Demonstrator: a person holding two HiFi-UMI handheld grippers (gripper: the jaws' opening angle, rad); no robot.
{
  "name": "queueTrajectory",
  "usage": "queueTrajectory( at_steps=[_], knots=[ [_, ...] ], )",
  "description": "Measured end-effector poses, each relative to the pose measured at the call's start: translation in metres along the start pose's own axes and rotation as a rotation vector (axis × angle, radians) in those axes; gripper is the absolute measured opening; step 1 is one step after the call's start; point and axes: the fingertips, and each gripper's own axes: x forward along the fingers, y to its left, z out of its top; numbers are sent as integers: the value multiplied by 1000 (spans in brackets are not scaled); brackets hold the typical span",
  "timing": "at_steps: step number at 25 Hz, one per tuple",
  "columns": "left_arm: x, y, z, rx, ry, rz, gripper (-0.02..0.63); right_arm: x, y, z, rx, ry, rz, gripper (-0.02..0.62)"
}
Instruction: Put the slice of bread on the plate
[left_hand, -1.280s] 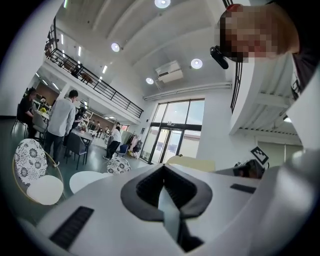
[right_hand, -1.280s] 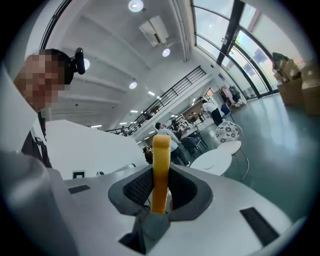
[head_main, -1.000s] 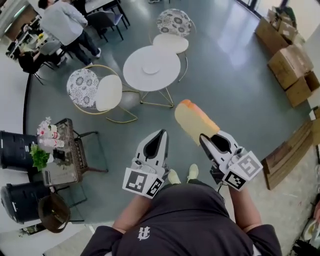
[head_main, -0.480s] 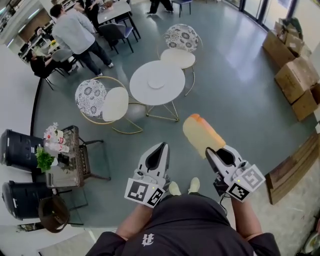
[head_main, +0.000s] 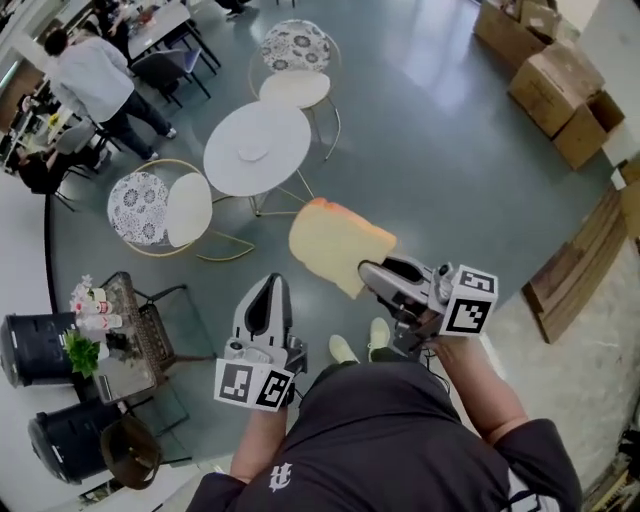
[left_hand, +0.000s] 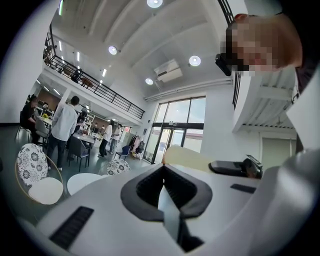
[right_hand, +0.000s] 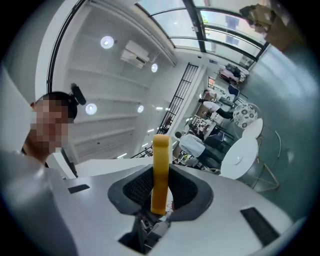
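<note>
My right gripper (head_main: 372, 272) is shut on a slice of bread (head_main: 335, 240), a pale yellow slab with an orange crust, held in the air over the grey floor. In the right gripper view the bread (right_hand: 161, 170) stands on edge between the dark pads. A small white plate (head_main: 252, 153) lies on the round white table (head_main: 275, 125) some way ahead and to the left. My left gripper (head_main: 268, 285) hangs beside the right one, its jaws together with nothing in them. The left gripper view shows the bread (left_hand: 185, 157) off to its right.
Two chairs with patterned backs (head_main: 138, 205) (head_main: 293, 45) flank the table. Cardboard boxes (head_main: 560, 95) and wooden boards (head_main: 575, 270) lie at the right. A side table with bottles and a plant (head_main: 100, 320) and black bins (head_main: 30, 350) stand at the left. People (head_main: 90, 75) stand far left.
My right gripper has rolled, so the bread's broad face now lies flatter and points left. Both grippers have shifted a little across the floor; the left one stays shut.
</note>
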Motion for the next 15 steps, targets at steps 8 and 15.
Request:
queueTrajectory(
  at_steps=[8, 15],
  knots=[
    [8, -27, -6, 33, 41, -10, 6, -17, 11, 9, -290, 35, -96, 87],
    [28, -52, -4, 58, 15, -67, 6, -23, 14, 16, -390, 65, -132, 87]
  ],
)
